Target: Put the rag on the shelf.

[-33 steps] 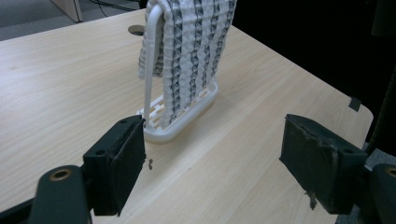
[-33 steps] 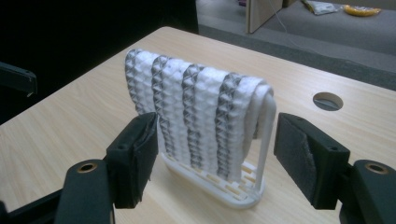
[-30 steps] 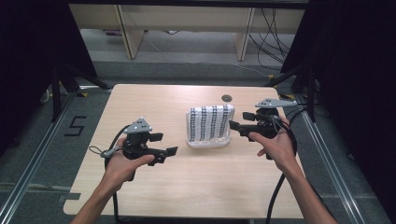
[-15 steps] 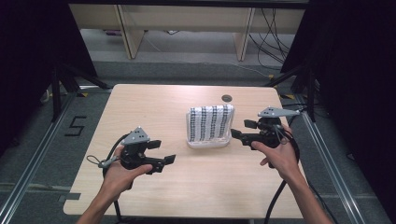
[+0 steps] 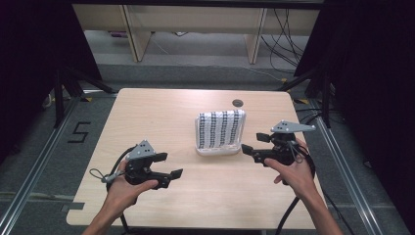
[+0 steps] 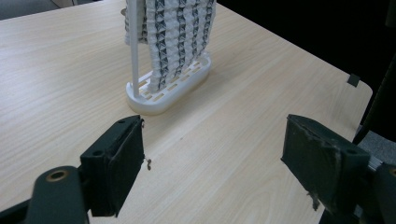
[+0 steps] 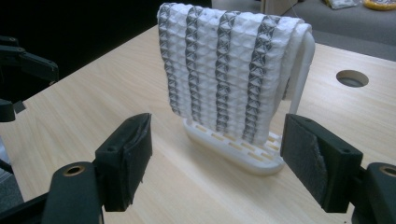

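Note:
A white waffle towel with grey stripes (image 5: 221, 128) hangs over a white plastic rack (image 5: 218, 150) in the middle of the wooden table (image 5: 156, 112). My left gripper (image 5: 169, 165) is held low at the rack's front left, open and empty. In the left gripper view the towel (image 6: 180, 37) and rack base (image 6: 168, 91) stand well beyond the left gripper (image 6: 217, 158). My right gripper (image 5: 253, 142) is just right of the rack, open, its jaws having just been opening with nothing between them. The right gripper view has the towel (image 7: 224, 70) close ahead of the right gripper (image 7: 219, 158).
A round cable hole (image 5: 238, 103) sits in the table behind the rack. Dark curtains flank both sides, and shelf legs (image 5: 133, 34) stand on the floor beyond. A "5" mark (image 5: 78, 132) is taped on the floor at the left.
Both hands have drawn back toward the table's near edge and a little lower, away from the rack. The right jaws stand slightly wider.

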### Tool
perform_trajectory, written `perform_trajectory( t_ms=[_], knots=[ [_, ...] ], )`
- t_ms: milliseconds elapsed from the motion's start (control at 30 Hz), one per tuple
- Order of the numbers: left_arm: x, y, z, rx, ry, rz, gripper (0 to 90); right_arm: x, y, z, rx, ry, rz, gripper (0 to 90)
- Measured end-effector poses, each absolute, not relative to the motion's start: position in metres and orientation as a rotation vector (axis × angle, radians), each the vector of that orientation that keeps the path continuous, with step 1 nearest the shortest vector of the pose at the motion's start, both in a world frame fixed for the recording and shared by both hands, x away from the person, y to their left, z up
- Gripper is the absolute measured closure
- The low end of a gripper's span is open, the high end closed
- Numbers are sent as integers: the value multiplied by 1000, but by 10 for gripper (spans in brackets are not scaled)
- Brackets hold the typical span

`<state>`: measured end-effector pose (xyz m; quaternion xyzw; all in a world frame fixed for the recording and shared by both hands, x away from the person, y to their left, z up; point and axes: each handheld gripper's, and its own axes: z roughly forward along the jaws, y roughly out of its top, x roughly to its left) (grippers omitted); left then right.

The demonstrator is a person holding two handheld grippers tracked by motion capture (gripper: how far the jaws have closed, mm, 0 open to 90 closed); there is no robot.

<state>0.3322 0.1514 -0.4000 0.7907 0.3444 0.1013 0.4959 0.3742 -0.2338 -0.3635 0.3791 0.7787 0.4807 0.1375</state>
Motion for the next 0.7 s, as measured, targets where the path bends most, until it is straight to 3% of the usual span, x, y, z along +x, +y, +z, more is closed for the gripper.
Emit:
perform_trajectory(
  t_ms=[700],
  knots=[
    [317,155,-424,1941,858,217,200,342,-228,-382,1083,2279,1410,259]
  ],
)
